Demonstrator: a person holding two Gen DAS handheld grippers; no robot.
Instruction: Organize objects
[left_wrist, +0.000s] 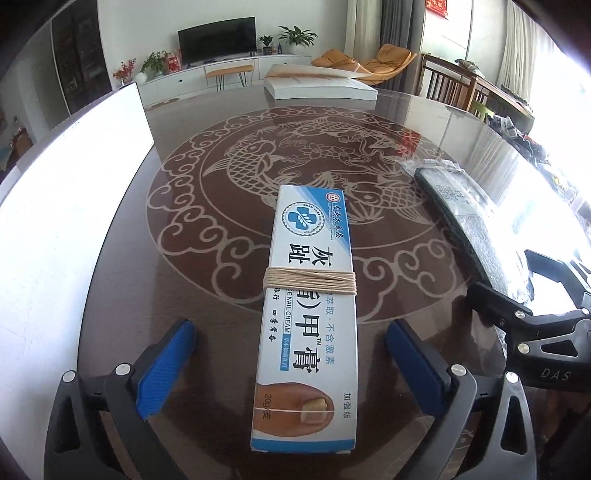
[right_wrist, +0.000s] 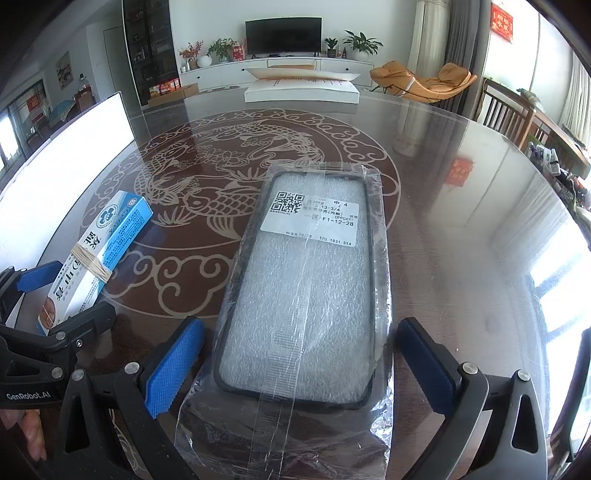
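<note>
Left gripper is sitting with blue pads spread wide, straddling the blue-and-white cardboard nail-cream box bound with tan string; no contact showing. Box is lying flat on the glossy dark round table with fish inlay, long axis along the fingers, so probably lined up for a side pinch. Right gripper is doing the same, pads apart, over the black phone case in a clear plastic sleeve, also flat on the table just right of the box. White rectangular tray is sitting at the far edge; contents not visible. Likely drop target, just a guess.
</note>
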